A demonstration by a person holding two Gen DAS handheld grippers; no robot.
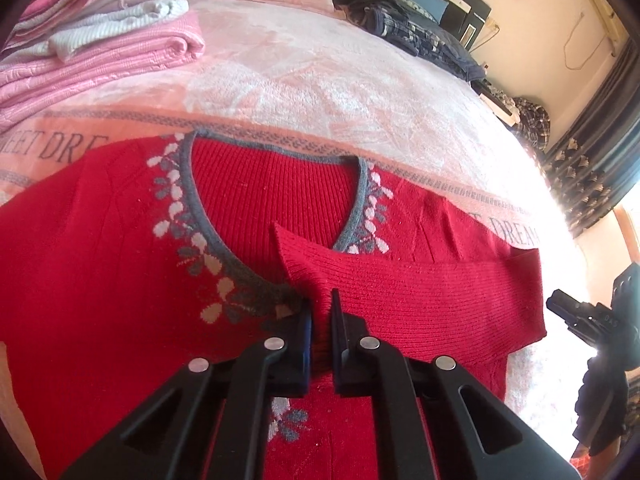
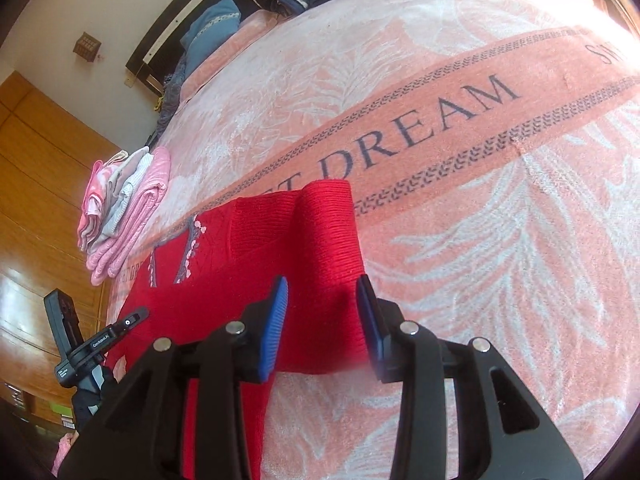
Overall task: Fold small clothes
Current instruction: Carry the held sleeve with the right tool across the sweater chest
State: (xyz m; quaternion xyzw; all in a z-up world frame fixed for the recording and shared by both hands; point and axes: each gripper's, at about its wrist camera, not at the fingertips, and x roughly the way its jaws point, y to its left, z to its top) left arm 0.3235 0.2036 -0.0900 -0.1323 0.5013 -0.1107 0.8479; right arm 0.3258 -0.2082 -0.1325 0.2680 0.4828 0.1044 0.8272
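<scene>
We see the red sweater [image 1: 120, 240] flat on the bed [image 1: 320, 80], sleeve [image 1: 400, 280] folded across. Left gripper [image 1: 320, 320] pinches the sleeve cuff; right gripper [image 2: 322, 304] spread over the sleeve fold.

The red sweater [image 1: 120, 260] runs off the near edge, its bottom hidden by the left gripper [image 1: 320, 320]. The pile of folded clothes [image 1: 92, 32] is cut off at the far left.

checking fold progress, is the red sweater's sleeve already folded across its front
Yes, one sleeve lies across the red sweater, its cuff at the neckline.
</scene>
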